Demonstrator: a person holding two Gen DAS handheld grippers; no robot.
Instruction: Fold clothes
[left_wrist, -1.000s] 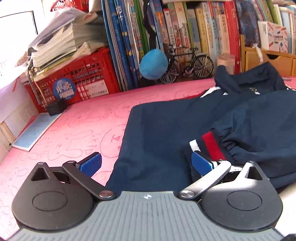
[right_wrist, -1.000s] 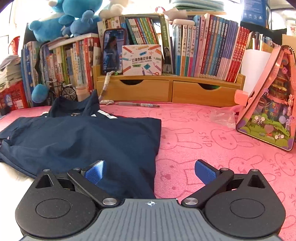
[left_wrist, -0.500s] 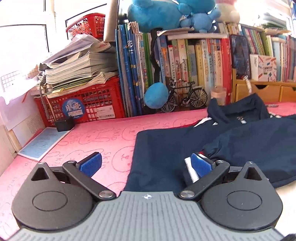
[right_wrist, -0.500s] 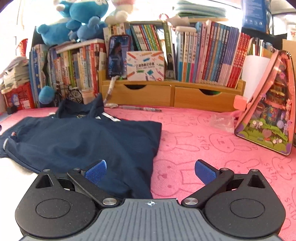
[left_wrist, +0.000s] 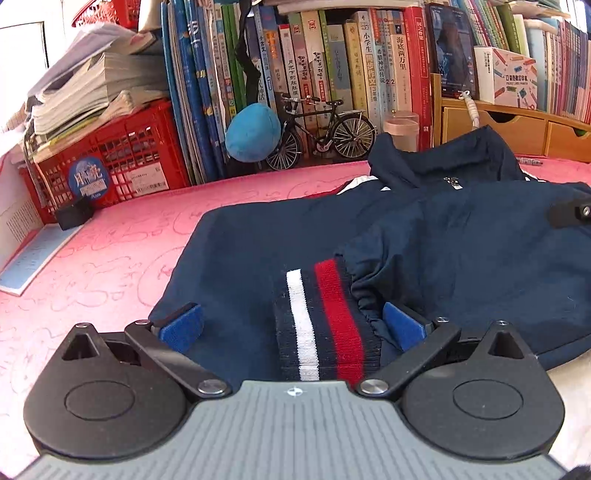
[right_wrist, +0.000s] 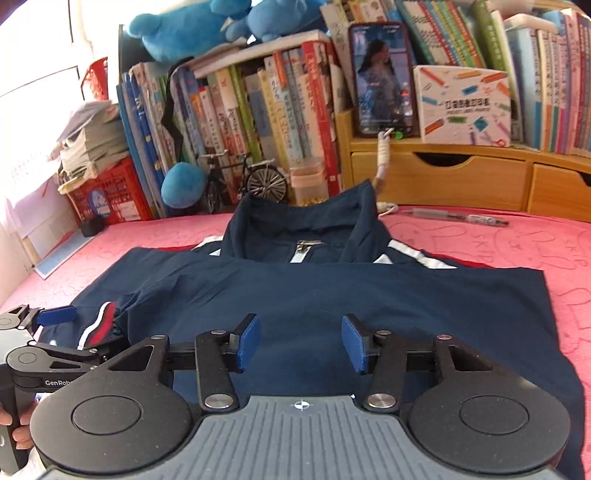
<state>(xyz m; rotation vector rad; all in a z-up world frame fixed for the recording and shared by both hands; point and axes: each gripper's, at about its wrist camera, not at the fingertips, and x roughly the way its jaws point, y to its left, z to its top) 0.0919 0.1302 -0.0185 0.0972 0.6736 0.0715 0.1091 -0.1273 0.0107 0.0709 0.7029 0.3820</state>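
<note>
A navy zip jacket (left_wrist: 461, 251) lies on the pink cloth, collar toward the books; it also shows in the right wrist view (right_wrist: 295, 291). Its sleeve is folded across the body, and the striped cuff (left_wrist: 325, 321) with white and red bands lies between my left gripper's open fingers. My left gripper (left_wrist: 291, 325) is open, low over the jacket's near left edge, not closed on the cuff. It shows in the right wrist view (right_wrist: 74, 332) at the left. My right gripper (right_wrist: 301, 343) is open, narrower than before, above the jacket's near hem.
A pink bunny-print cloth (left_wrist: 110, 251) covers the table. Behind stand rows of books (left_wrist: 332, 66), a red crate (left_wrist: 110, 166) with papers, a model bicycle (left_wrist: 321, 133), a blue plush ball (left_wrist: 253, 131), wooden drawers (right_wrist: 443, 181) and a pen (right_wrist: 458, 218).
My left gripper moved forward so the striped cuff now lies between its fingers. My right gripper swung left over the jacket's middle and its fingers narrowed.
</note>
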